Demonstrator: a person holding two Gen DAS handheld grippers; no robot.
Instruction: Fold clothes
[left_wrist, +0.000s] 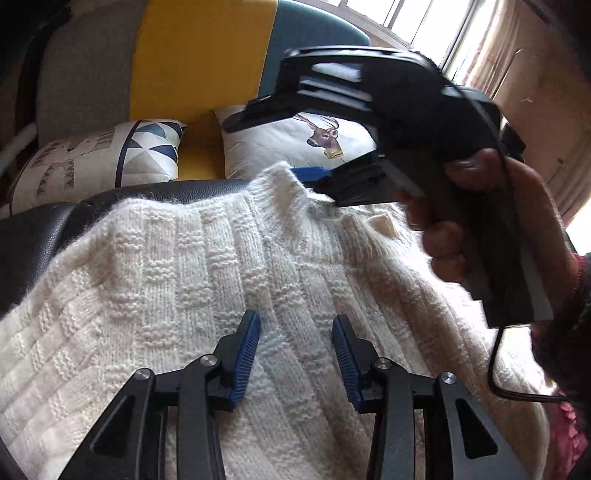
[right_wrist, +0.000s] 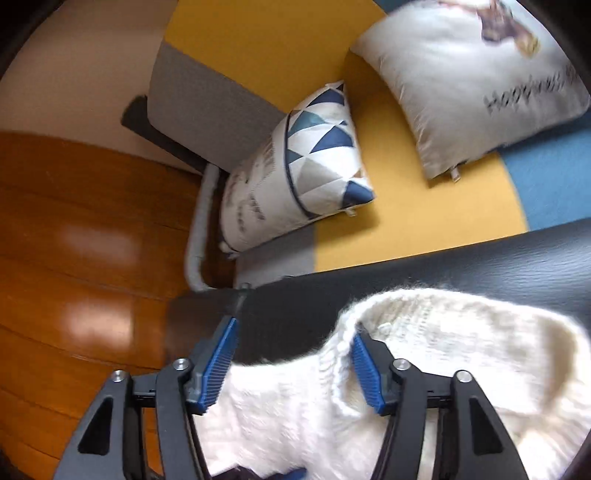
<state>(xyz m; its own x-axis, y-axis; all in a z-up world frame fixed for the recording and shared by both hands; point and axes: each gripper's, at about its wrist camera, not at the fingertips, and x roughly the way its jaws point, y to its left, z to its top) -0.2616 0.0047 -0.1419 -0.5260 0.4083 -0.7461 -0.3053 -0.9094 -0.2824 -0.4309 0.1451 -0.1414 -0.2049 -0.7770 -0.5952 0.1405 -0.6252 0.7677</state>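
Note:
A white cable-knit sweater (left_wrist: 207, 266) lies spread over a black leather surface (left_wrist: 33, 236). My left gripper (left_wrist: 295, 317) hovers low over its middle, open, blue pads (left_wrist: 245, 354) apart with nothing pinched. A hand (left_wrist: 443, 236) holds my right gripper (left_wrist: 258, 149) at the sweater's far edge, jaws wide, the lower blue finger (left_wrist: 310, 173) against the raised knit edge. In the right wrist view my right gripper (right_wrist: 295, 328) is open with the sweater's thick edge (right_wrist: 343, 332) lying between the fingers, close to the right pad (right_wrist: 365, 369).
Behind the black surface is a sofa in yellow (left_wrist: 199, 55), grey and blue with a triangle-pattern pillow (right_wrist: 295, 166) and a deer pillow (left_wrist: 303, 140). Wooden floor (right_wrist: 74, 240) lies left of it. A window and curtain (left_wrist: 491, 48) are at the far right. A black cable (left_wrist: 495, 369) hangs from the right gripper.

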